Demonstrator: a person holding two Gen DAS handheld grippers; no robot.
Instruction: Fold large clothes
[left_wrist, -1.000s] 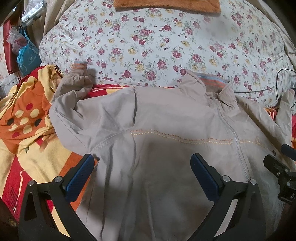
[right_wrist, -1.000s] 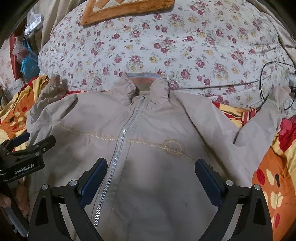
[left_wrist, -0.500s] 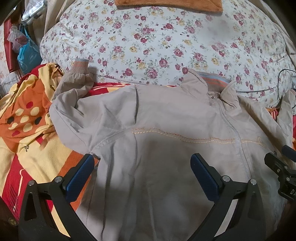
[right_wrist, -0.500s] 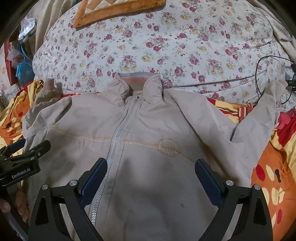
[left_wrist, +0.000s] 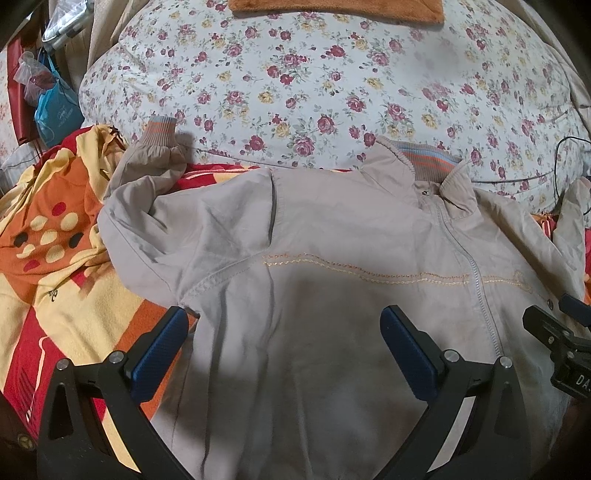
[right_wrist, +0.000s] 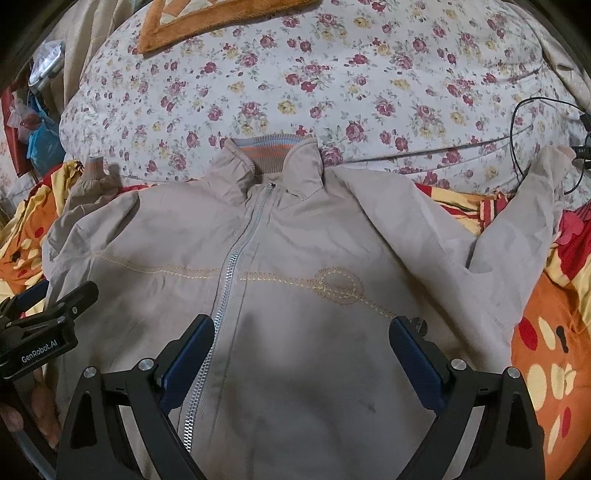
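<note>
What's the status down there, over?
Left gripper open, right gripper open, both empty. Beige zip-up jacket spread flat, unfolded. Black cable near its sleeve.

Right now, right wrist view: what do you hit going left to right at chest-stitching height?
Left gripper → zipper → embroidered loop → outstretched sleeve → orange and red blanket.

Beige zip-up jacket (right_wrist: 295, 258) lies front-up, zipped, spread flat on bed, collar toward floral pillow, sleeves out.
</note>
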